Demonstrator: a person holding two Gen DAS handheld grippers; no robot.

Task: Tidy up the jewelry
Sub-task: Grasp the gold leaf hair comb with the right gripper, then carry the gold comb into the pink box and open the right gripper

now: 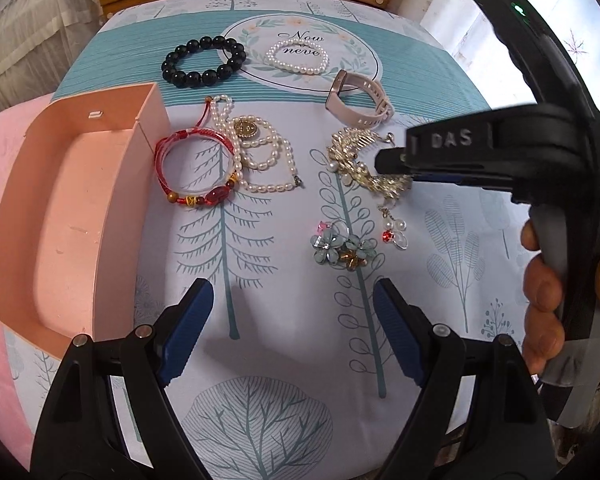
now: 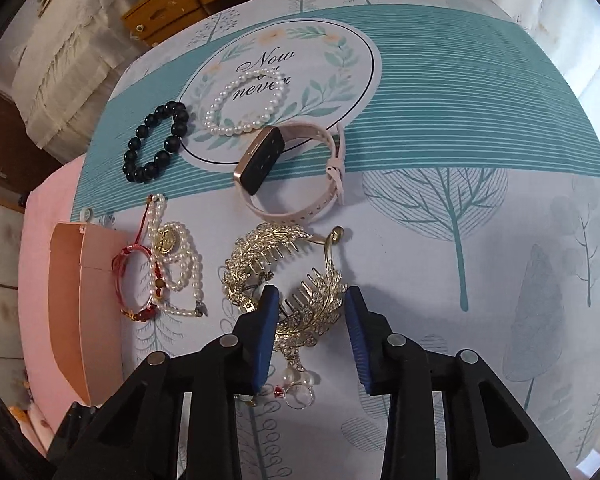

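- Teal-and-white printed cloth (image 1: 284, 360) is covering the counter, giving the jewelry one flat surface to be sorted on.
- Pink box (image 1: 72, 216) is sitting open at the cloth's left edge, seemingly waiting as the place for the pieces to go into; nothing is lying in it yet.
- Left claw (image 1: 292, 332) is hovering wide open and empty over bare cloth, near the box, probably keeping out of the way.
- Right claw (image 2: 310, 336) is pointing steeply down with its jaws straddling the gold comb (image 2: 300, 312); a gap is showing at the right pad, so I am not reading it as a firm grip yet.
- Gold comb is lying mid-cloth, right of the pearl necklace (image 1: 260, 156), its pearl dangles (image 2: 298, 380) trailing toward the camera; it looks like the piece being picked.
- Watch (image 1: 360, 100) is resting just beyond the comb.
- Black beads (image 1: 202, 60) and pearl bracelet (image 1: 298, 56) are lying at the far end, well apart from the claws.
- Red bracelet (image 1: 198, 172) is lying just beside the box, overlapping the necklace.
- Flower brooch (image 1: 342, 248) is lying nearest the left claw.
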